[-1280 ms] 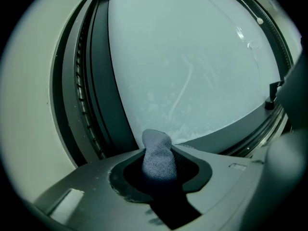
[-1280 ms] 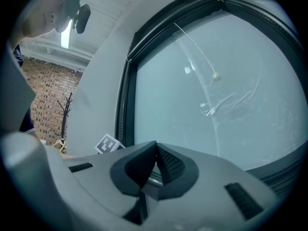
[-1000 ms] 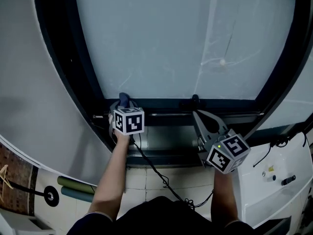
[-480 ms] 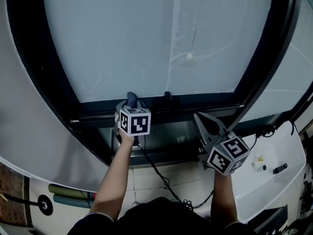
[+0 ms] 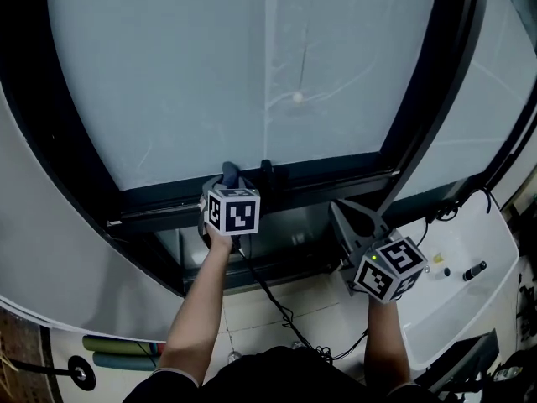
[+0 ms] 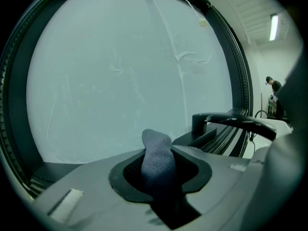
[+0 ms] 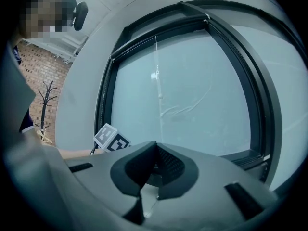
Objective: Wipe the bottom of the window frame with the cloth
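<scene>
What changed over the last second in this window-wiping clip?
The left gripper, shut on the cloth, slid rightward along the bottom frame, closing in on the window handle. Nothing was grasped or released. The right gripper stayed shut and empty, held off the frame.

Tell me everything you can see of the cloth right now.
The cloth is blue-grey with a fine knitted-looking texture, bunched into one soft roll. It stands upright, clamped between the jaws of the left gripper, with its rounded tip poking past them. In the head view that tip lies at the window frame's bottom rail, beside a black handle. Contact can't be confirmed.
</scene>
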Demonstrator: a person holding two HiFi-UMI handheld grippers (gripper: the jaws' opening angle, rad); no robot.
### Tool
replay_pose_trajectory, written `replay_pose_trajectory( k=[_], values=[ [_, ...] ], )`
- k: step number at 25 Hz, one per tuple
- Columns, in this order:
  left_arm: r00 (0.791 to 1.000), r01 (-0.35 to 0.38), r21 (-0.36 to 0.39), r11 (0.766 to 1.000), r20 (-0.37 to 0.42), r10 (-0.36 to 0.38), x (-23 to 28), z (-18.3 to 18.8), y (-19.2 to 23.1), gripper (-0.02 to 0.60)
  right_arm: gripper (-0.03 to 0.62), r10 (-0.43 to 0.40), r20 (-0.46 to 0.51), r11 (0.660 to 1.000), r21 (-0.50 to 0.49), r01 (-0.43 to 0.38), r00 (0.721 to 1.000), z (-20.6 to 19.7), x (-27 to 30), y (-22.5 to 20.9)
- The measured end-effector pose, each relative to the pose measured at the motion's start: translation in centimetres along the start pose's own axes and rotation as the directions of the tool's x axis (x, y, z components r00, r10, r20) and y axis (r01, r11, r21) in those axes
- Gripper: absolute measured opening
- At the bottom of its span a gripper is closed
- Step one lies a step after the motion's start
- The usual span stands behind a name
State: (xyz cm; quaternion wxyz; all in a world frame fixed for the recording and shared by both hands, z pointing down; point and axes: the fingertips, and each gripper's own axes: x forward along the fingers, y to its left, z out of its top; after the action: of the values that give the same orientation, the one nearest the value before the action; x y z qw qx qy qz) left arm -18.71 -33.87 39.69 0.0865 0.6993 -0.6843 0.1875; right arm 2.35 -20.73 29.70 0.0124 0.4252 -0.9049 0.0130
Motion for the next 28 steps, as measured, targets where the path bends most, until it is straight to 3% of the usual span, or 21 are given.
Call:
replay_pose_trajectory(
  k=[3, 7, 10, 12, 15, 20, 24, 28],
  values=[
    [0.995, 0.034, -0.042, 0.999, 0.092, -0.03, -2.8, 2.4, -0.2, 0.122, 0.0, -0.032, -0.017, 0.999, -0.017, 0.031, 0.999, -0.1, -0.4, 0.6],
    [0.961, 0.1, -0.033, 0.994, 0.262, -0.088, -7.6, 8.0, -2.8, 0.123, 0.0, -0.072, 0.002, 0.997, -0.026, 0.072, 0.997, 0.7, -1.7, -0.2],
    [0.937, 0.114, -0.013, 0.993, 0.335, -0.103, -9.9, 11.3, -6.5, 0.124, 0.0, -0.068, 0.023, 0.998, -0.017, 0.068, 0.997, 0.9, -2.8, -2.0],
    [0.931, 0.092, 0.008, 0.996, 0.354, -0.089, -10.2, 13.2, -9.3, 0.124, 0.0, -0.053, 0.043, 0.999, -0.005, 0.054, 0.998, 1.2, -3.4, -3.8],
    [0.939, 0.037, 0.002, 0.999, 0.343, -0.035, -8.9, 14.4, -12.4, 0.124, 0.0, -0.018, 0.053, 1.0, 0.021, 0.016, 0.998, 1.2, -4.2, -6.7],
    [0.951, -0.089, -0.056, 0.994, 0.293, 0.102, -4.7, 13.3, -14.5, 0.126, 0.0, 0.038, 0.054, 0.997, 0.059, -0.041, 0.998, 0.4, -5.2, -10.4],
    [0.966, -0.19, -0.053, 0.98, 0.169, 0.197, -0.7, 9.8, -14.6, 0.127, 0.0, 0.059, 0.057, 0.992, 0.108, -0.065, 0.997, -1.1, -5.5, -12.6],
    [0.96, -0.271, -0.033, 0.962, 0.062, 0.273, 2.0, 6.7, -13.9, 0.127, 0.0, 0.078, 0.049, 0.985, 0.152, -0.085, 0.996, -2.5, -5.3, -14.0]
  ],
)
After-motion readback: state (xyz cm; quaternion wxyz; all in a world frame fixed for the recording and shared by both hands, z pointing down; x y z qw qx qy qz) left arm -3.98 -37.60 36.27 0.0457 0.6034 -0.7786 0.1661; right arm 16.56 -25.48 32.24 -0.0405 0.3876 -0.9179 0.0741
